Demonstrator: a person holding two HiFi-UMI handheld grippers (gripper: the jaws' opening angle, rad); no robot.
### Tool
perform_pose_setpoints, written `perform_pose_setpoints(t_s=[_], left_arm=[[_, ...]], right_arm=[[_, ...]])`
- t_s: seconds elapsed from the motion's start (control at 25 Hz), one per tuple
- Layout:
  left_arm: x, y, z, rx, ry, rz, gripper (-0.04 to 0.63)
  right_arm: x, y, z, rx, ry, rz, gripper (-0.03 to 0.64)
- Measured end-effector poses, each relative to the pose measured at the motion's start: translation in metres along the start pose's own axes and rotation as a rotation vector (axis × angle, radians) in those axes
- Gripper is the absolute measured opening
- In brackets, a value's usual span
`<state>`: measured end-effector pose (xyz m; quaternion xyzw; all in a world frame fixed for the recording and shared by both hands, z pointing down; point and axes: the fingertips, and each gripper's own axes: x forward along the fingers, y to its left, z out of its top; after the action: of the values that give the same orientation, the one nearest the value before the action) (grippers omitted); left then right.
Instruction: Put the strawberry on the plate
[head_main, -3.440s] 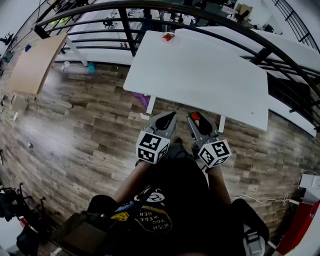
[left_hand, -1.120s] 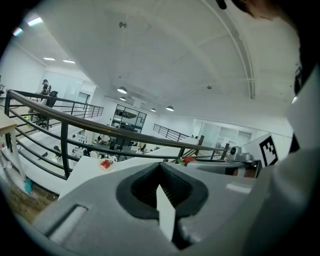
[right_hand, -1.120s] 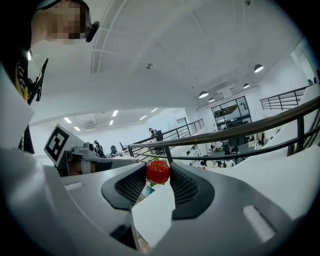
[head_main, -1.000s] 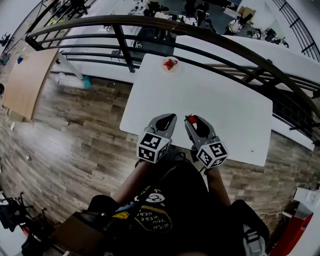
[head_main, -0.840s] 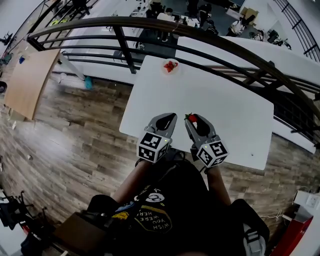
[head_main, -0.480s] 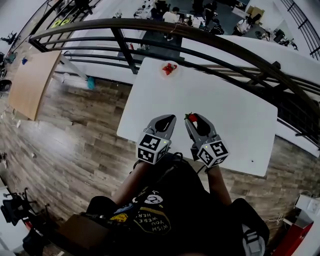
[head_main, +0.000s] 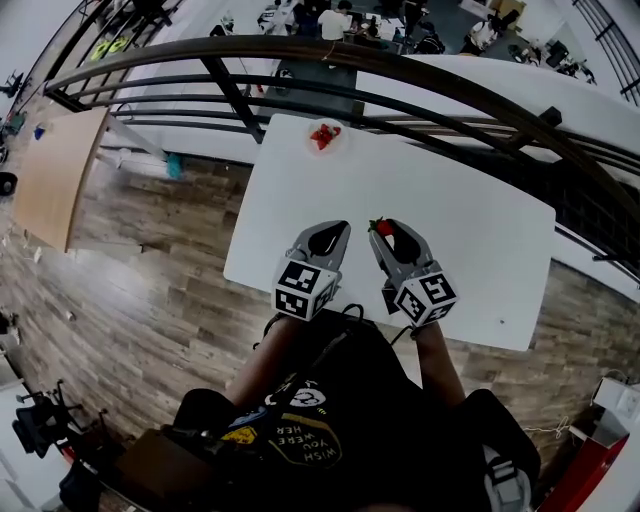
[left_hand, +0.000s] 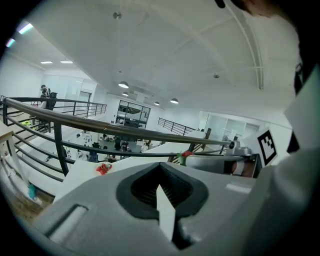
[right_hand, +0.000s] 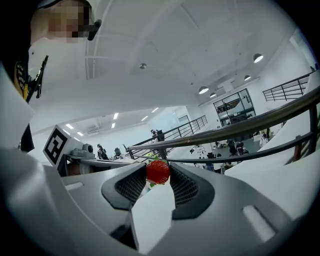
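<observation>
Two hand-held grippers hover side by side above the near half of a white table (head_main: 470, 230), their marker cubes close to the table's near edge and to the person in a black printed shirt (head_main: 330, 400) who carries them.

The right gripper (head_main: 385, 228) has a red strawberry (right_hand: 158, 171) pinched between the tips of its jaws. The ribbed dark pads press on either side of the fruit, a little green leaf shows beside it, and the jaws stand only as far apart as the berry is wide. The strawberry is held up off the table's surface, over its near half and roughly midway along its width.

The left gripper (left_hand: 161, 167) is just beside it, toward the table's left end. Its jaws are drawn together, the tips meeting, with nothing between the pads; only a sliver of white tabletop shows through the gap behind them.

The plate (head_main: 323, 136), small and pale, sits at the table's far edge near its far-left corner, well apart from both grippers. Red fruit lies on it.

A dark metal railing (head_main: 400, 70) curves along just beyond the table's far edge. A wood-plank floor (head_main: 150, 260) spreads out from the table's left side and passes under its near edge.
</observation>
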<state>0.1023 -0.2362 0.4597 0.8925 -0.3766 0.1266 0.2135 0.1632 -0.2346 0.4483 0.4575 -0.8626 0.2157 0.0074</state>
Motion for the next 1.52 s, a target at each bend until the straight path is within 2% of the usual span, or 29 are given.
perform_pose_setpoints(t_s=[0.36,0.68,1.0,1.16,1.4,1.52], left_arm=[[0.037,0.049,0.008,-0.018,0.015,-0.013,0.0],[0.065,0.104,0.003,-0.063,0.033,0.004,0.0],[0.079,0.137,0.001,-0.081,0.044,0.014,0.0],[0.093,0.148,-0.002,-0.071,0.053,0.015,0.0],[0.131,0.19,-0.022,-0.037,0.116,0.019,0.0],[0.141,0.201,-0.029,-0.045,0.127,0.016,0.0]], right_arm=[[0.04,-0.024,0.006,-0.016,0.031,-0.04,0.152],[0.092,-0.042,-0.006,-0.012,0.077,-0.045,0.152],[0.129,-0.049,-0.008,-0.024,0.094,-0.038,0.152],[0.141,-0.057,-0.01,-0.029,0.11,-0.037,0.152],[0.188,-0.087,-0.027,-0.019,0.157,-0.061,0.152],[0.206,-0.096,-0.034,-0.019,0.177,-0.065,0.152]])
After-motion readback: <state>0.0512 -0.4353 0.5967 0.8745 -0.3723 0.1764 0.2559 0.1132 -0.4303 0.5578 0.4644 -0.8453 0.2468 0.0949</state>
